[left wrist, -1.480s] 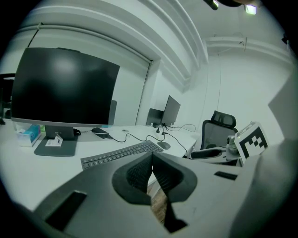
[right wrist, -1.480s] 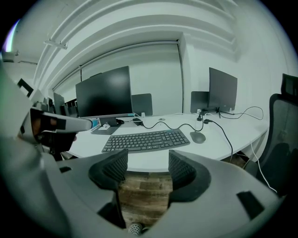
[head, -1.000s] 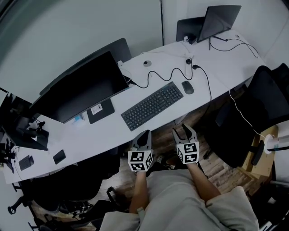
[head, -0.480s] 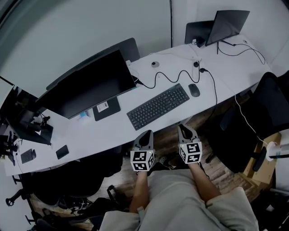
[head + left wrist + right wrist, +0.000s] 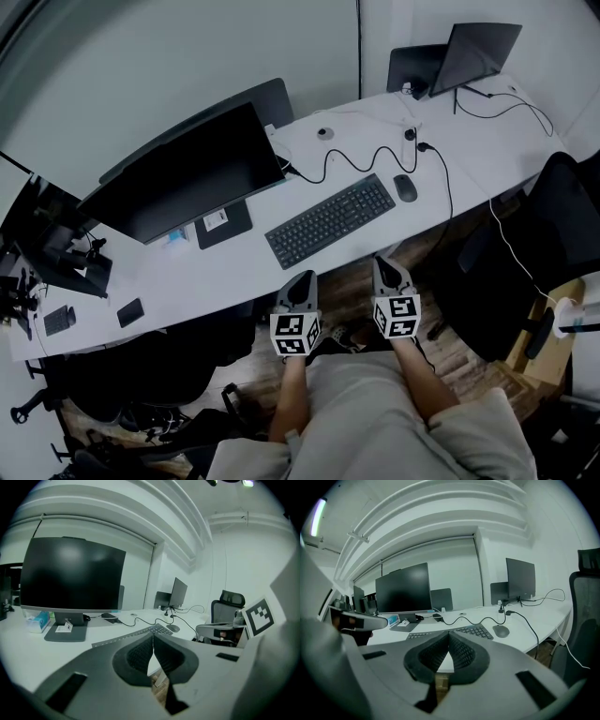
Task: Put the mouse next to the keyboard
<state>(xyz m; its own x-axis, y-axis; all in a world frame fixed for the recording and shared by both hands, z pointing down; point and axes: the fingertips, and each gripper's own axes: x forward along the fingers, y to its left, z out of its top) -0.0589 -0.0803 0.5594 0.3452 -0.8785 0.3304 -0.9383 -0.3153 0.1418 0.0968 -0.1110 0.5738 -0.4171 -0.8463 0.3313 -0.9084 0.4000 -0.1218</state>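
The black mouse (image 5: 405, 187) lies on the white desk (image 5: 234, 267), just off the right end of the black keyboard (image 5: 330, 220) and a small gap from it. Both grippers hang side by side in front of the desk's near edge, above the floor, apart from mouse and keyboard. My left gripper (image 5: 301, 279) is shut with nothing in it. The jaws of my right gripper (image 5: 385, 266) have just been closing and now meet, empty. In the right gripper view the mouse (image 5: 501, 631) and keyboard (image 5: 476, 630) lie beyond the closed tips (image 5: 449, 634). In the left gripper view the mouse (image 5: 173, 628) sits past the tips (image 5: 153, 637).
A large dark monitor (image 5: 187, 178) stands behind the keyboard, with a black cable (image 5: 361, 157) snaking across the desk. A laptop (image 5: 473, 52) sits at the far right end. A black office chair (image 5: 553, 225) stands to the right of my right gripper. Small dark devices (image 5: 58, 319) lie at the desk's left end.
The right gripper's jaws, spread a second ago, have closed together with nothing between them. Both grippers have stayed in place in front of the desk.
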